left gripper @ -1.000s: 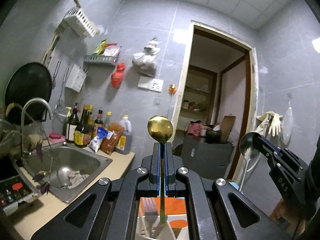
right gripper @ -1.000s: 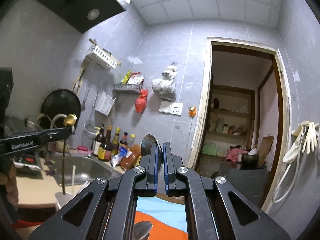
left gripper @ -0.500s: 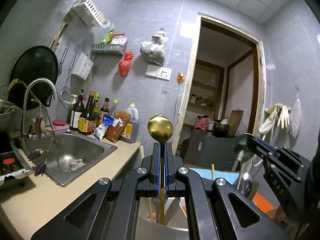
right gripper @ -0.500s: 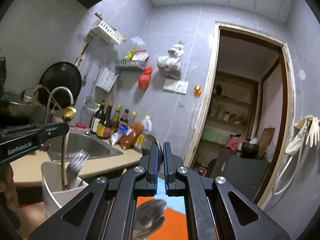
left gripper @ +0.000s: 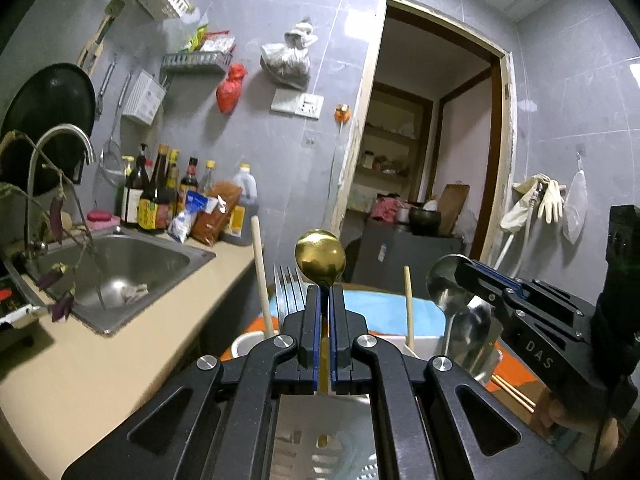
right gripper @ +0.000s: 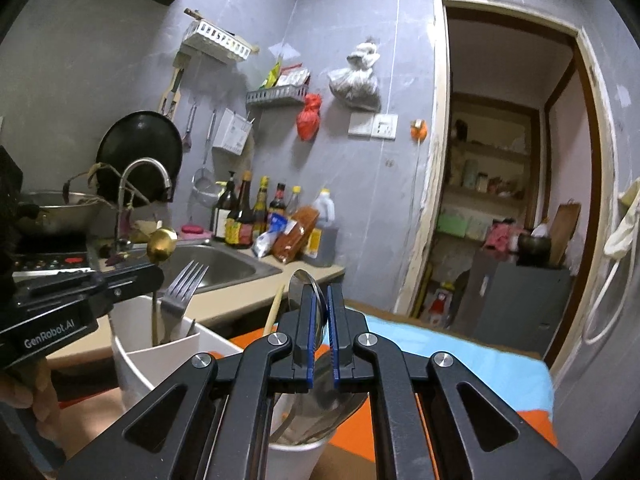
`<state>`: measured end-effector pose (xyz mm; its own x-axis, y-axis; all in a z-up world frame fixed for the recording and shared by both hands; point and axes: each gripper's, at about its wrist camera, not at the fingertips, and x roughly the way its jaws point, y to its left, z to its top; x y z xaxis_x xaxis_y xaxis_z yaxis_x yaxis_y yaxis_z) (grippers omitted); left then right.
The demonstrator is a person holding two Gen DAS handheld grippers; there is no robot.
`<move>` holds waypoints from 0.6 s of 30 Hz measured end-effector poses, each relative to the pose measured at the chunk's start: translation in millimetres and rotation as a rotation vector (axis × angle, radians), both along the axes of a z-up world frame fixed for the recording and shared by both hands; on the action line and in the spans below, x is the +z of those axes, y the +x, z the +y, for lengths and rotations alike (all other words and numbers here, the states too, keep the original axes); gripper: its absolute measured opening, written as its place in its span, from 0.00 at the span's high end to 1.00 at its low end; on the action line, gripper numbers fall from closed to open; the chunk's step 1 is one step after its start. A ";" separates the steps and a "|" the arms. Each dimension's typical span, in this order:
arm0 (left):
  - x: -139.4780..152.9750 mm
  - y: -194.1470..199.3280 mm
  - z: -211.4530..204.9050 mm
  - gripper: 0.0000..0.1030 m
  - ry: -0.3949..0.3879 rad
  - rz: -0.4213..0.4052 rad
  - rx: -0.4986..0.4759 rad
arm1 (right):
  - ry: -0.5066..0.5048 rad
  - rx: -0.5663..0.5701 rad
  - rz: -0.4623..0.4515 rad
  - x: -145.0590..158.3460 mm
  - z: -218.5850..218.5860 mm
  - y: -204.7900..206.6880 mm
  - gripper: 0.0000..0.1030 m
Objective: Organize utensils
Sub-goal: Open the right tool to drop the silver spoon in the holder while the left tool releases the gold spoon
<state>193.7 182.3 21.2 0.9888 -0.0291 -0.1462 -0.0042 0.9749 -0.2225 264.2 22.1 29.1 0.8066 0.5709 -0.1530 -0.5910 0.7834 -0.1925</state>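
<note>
small kitchen, grey tiled walls, open doorway on the right into a back room with shelves. beige counter runs along the left with a steel sink set in it, a rag lying in the basin, curved tap over it. row of sauce bottles and an oil jug at the far end of the counter against the wall. black pan, strainer and white baskets hang on the left wall; red bag and grey bag hang further right. rubber gloves on the right wall.

near work surface is covered by an orange and blue cloth.

white utensil holder stands on it, more than one compartment. left compartment: a fork tines up plus the stem of the gold spoon. right compartment: several steel spoons piled bowl up. two wooden chopsticks stand upright in the holder; exact slot not clear.

left gripper: jaws together, clamped on the gold spoon's stem just under the bowl, spoon upright, lower end inside the holder.

right gripper: jaws together, clamped on a steel spoon just under its bowl, which sticks up past the fingertips, right over the spoon compartment.

loose chopsticks lie on the cloth at the right.
</note>
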 end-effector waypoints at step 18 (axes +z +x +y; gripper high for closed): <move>9.2 -14.6 5.3 0.76 -0.089 0.035 -0.040 | 0.072 0.080 0.171 4.2 -21.5 0.1 0.76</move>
